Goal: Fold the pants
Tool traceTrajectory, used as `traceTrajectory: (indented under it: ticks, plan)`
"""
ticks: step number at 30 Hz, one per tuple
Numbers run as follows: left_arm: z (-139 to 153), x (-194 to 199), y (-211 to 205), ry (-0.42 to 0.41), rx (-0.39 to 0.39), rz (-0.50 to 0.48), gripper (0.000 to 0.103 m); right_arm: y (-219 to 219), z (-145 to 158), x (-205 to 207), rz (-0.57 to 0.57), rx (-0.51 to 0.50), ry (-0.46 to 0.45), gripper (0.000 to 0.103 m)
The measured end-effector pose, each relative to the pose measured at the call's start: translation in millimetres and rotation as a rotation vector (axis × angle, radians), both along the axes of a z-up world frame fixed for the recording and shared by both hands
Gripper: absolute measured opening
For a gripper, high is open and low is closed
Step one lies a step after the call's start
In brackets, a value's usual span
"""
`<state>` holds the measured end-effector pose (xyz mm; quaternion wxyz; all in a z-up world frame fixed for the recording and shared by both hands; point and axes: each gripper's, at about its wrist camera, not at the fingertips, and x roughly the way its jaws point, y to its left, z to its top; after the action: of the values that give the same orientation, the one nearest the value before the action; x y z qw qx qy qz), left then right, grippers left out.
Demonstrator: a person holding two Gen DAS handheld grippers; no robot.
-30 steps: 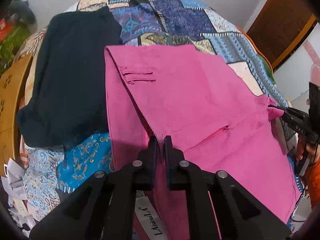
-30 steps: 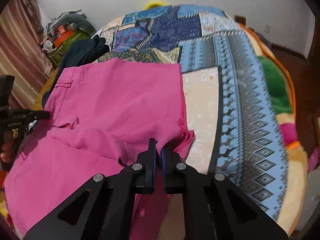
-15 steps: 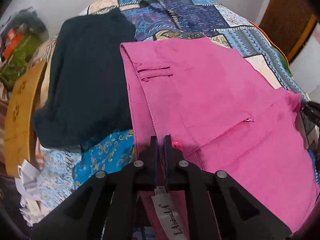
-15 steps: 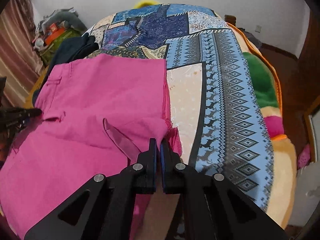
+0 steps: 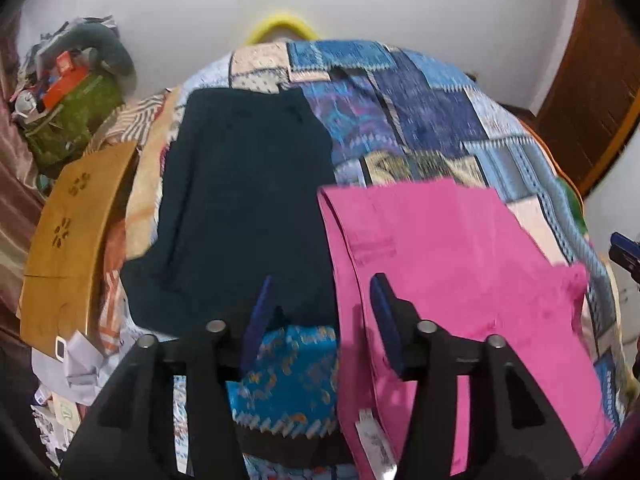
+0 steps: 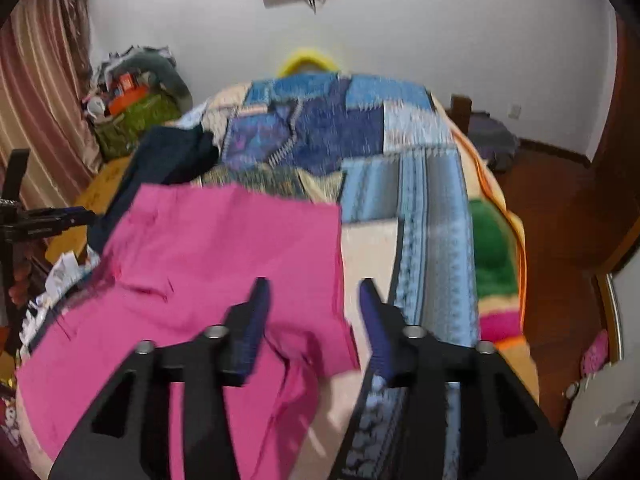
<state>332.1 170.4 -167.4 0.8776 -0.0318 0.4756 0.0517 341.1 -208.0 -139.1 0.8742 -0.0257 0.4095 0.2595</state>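
Both tools released, left tool [image 5: 320,312], right tool [image 6: 312,312], pink pants [image 5: 460,280] beside dark garment [image 5: 248,208]

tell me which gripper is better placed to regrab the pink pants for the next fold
Probably the left. Both grippers are open and empty, but the left gripper straddles the pink pants edge near the waistband, while the right gripper hangs over their loose corner, one finger past it above the patchwork blanket.

Black gripper [image 5: 320,312], blue pads [image 5: 256,320], silver screws
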Motion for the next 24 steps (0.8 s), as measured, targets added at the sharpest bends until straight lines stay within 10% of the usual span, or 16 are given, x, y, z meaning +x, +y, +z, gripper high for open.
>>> traceTrajectory:
  ticks: [6, 18, 24]
  plan:
    - [-3.1, 33.7, 7.8, 0.012, -0.017, 0.014, 0.056, 18.6, -0.1, 30.9, 0.006, 0.003, -0.013, 0.072]
    - [-42.7, 85.4, 6.5, 0.067, -0.04, -0.007, 0.068, 63.1, -68.5, 123.9, 0.068, -0.093, 0.174, 0.072]
    - [-63.0, 95.0, 5.3, 0.089, -0.011, -0.022, 0.038, 81.4, -97.7, 153.5, 0.057, -0.051, 0.257, 0.072]
